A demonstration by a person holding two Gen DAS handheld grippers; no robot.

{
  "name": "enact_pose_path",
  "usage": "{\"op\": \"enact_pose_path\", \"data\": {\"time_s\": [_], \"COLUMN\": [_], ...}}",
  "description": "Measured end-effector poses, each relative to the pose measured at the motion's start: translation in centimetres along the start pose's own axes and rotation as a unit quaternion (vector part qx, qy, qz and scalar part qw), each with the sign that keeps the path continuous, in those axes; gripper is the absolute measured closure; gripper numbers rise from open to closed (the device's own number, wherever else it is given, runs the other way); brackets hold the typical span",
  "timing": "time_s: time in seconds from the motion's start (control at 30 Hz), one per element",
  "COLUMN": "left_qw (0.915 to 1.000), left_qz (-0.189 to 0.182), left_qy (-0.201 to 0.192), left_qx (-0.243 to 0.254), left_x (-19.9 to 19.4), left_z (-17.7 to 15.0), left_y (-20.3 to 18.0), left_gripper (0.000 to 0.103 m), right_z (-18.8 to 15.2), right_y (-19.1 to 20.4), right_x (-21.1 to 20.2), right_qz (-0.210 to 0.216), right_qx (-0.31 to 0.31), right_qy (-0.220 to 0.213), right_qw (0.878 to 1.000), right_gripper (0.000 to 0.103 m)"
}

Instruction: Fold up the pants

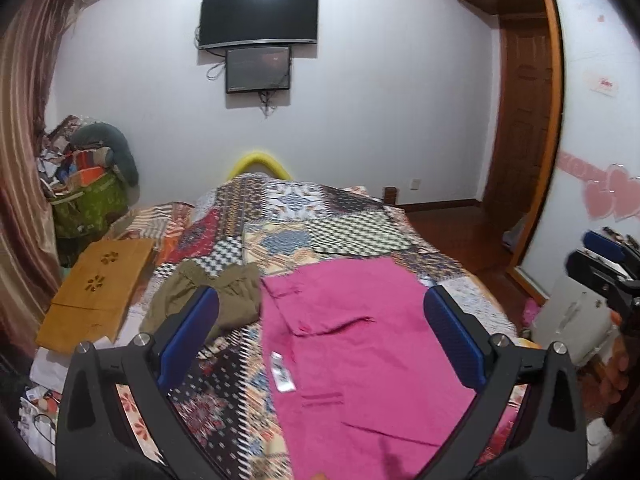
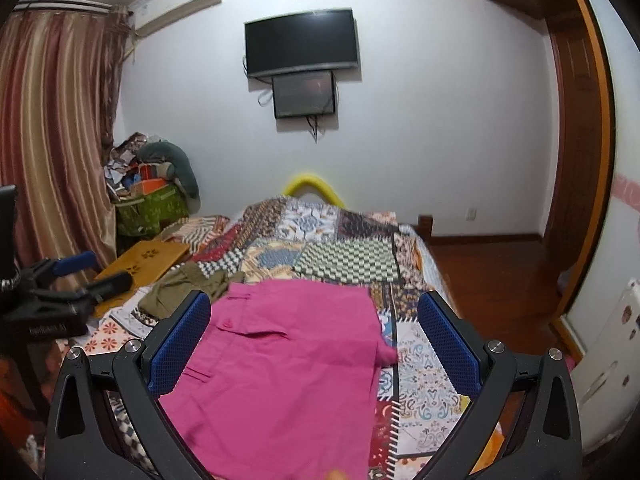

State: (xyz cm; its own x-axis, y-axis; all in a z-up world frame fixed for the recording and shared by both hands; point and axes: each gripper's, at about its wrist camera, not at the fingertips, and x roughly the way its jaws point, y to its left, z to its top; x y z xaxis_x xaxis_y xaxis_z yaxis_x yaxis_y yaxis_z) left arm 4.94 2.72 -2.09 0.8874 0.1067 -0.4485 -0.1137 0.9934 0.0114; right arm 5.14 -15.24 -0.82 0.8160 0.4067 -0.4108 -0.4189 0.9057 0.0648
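1. bedroom with a white wall, a dark tv up on it, and striped curtains at the side. a bed with a busy patchwork quilt fills the middle.
2. the pink pants lie flat on the quilt, close to the person. they look partly folded already, but i cannot tell how many folds are in them. a white tag sticks out on 1 edge.
3. a small green cloth lies just beside the pants, toward the curtains. a wooden board sits past it at the bed's edge.
4. the left gripper hangs over the pants. its fingers are spread wide and hold nothing.
5. the right gripper hangs over the pants too. its fingers are also spread wide and empty.
6. the long way of the pants runs away from the person, toward the tv wall. the pants lie right under and ahead of both pairs of fingers.
7. both grippers look about as near. the left one is closer to the tag edge, the right one to the far side edge.
8. my guess: each gripper should go down to its own side and pinch an edge for the next fold.
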Motion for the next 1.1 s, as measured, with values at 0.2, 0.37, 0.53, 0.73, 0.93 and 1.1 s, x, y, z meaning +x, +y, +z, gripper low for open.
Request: {"op": "enact_pose_path", "data": {"time_s": [0.2, 0.37, 0.53, 0.73, 0.93, 1.1], "left_qw": [0.9992, 0.9951, 0.9891, 0.9821, 0.9788, 0.9759], "left_qz": [0.023, 0.033, 0.046, 0.048, 0.039, 0.025], "left_qy": [0.031, 0.093, 0.140, 0.181, 0.201, 0.217], "left_qx": [-0.004, 0.003, -0.001, -0.012, -0.007, 0.004], "left_x": [5.4, 10.4, 15.1, 20.4, 24.8, 28.0], "left_z": [-0.3, -1.3, -1.8, -2.1, -1.8, -1.7], "left_y": [1.7, 3.7, 5.9, 7.6, 8.2, 8.0], "left_gripper": [0.000, 0.000, 0.014, 0.025, 0.035, 0.051], "right_z": [-1.6, -2.6, -3.3, -3.3, -2.4, -2.5], "right_y": [-3.5, -6.5, -8.2, -9.0, -9.9, -11.4], "right_x": [3.9, 7.1, 10.0, 13.0, 16.6, 19.8], "right_qz": [-0.042, -0.064, -0.077, -0.081, -0.056, -0.024], "right_qx": [0.009, 0.023, 0.012, -0.015, -0.025, -0.001], "right_qy": [0.040, 0.077, 0.105, 0.117, 0.128, 0.151], "right_qw": [0.998, 0.995, 0.991, 0.990, 0.990, 0.988], "right_gripper": [0.000, 0.000, 0.000, 0.007, 0.019, 0.045]}}
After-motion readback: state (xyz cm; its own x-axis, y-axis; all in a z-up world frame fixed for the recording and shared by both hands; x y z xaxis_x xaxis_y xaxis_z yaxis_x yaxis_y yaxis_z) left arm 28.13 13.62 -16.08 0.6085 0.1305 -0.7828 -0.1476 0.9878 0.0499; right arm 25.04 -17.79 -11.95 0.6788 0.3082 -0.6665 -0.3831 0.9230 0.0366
